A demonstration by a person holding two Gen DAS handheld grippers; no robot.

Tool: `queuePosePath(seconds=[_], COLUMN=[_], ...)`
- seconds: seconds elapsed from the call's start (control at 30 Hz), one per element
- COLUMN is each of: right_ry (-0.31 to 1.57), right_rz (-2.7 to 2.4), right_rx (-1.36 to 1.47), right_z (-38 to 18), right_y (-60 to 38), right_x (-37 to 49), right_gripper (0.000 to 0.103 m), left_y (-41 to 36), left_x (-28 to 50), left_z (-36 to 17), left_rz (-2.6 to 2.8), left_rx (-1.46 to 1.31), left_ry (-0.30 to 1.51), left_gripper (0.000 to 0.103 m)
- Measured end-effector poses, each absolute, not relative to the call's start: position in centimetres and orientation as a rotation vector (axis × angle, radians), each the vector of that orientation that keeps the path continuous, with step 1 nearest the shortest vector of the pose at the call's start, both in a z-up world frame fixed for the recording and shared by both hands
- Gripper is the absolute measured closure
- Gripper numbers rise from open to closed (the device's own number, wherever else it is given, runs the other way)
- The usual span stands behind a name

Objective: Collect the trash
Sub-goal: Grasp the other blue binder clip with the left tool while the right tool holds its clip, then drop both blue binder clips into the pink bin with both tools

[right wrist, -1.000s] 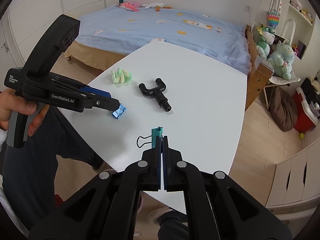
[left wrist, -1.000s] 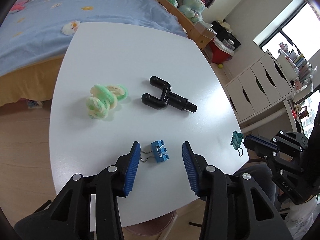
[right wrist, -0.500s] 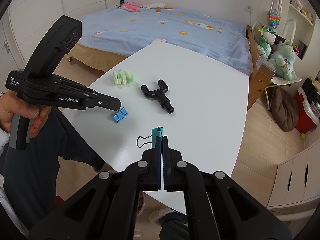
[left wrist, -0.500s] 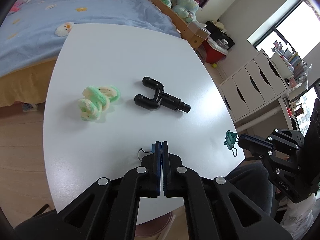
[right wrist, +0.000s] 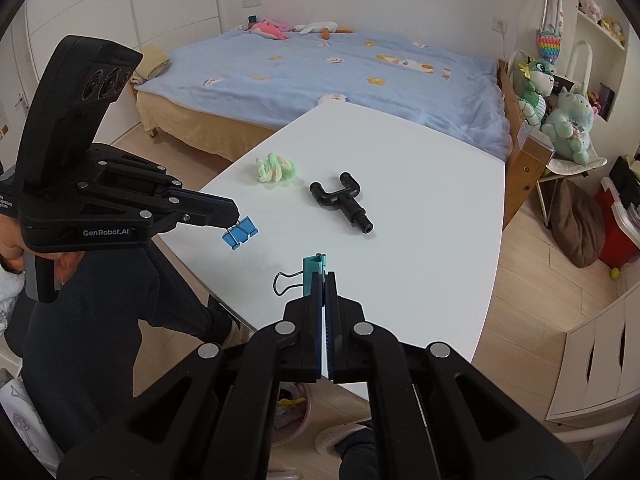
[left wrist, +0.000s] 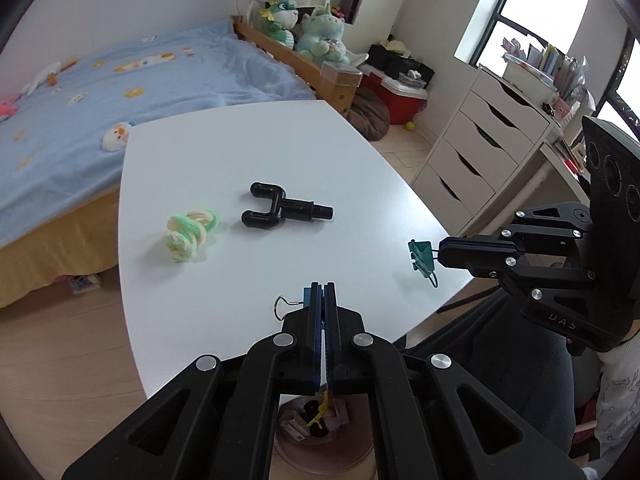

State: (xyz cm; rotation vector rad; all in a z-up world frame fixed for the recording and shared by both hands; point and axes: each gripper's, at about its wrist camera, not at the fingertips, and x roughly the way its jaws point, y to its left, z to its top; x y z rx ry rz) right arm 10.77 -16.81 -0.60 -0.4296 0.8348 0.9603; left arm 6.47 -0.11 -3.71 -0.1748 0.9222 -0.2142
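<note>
A: What does each gripper hold?
B: The left gripper (right wrist: 236, 216) is clamped on the blue clip (right wrist: 239, 233), lifted off the white table (right wrist: 420, 200). The right gripper (right wrist: 324, 280) pinches the green clip (right wrist: 314, 274) above the near edge.
A: And on the table?
B: A green yarn bundle (right wrist: 275, 167) beside a black plastic part (right wrist: 342, 200).

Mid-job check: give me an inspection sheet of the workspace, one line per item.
Surface: white table, mostly bare.
Job's things: blue binder clip and teal binder clip, both lifted off the table; green-and-cream fuzzy coil and black Y-shaped plastic part lying on it.
Clutter: nothing seen.
Grippers: left gripper shut on the blue clip; right gripper shut on the teal clip.
Cables: nothing seen.
Surroundings: pink bin on the floor under the near edge; bed; white drawers.
</note>
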Motion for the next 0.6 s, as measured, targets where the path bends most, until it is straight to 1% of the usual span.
queuePosePath(seconds=[0.2, 0.6], right_ry=[0.821, 0.785], right_rz=[0.977, 1.005], right_rx=[-0.401, -0.371], right_z=[0.0, 1.0], right_y=[-17.6, -19.3], right_x=[8.8, 4.2], right_gripper=[0.102, 0.102], left_y=[-0.9, -3.0], left_x=[3.6, -1.3], left_z=[-2.9, -3.2], left_rz=[-0.233, -0.294], left_rx=[-0.116, -0.083], left_ry=[0.891, 0.859], left_gripper=[0.102, 0.102])
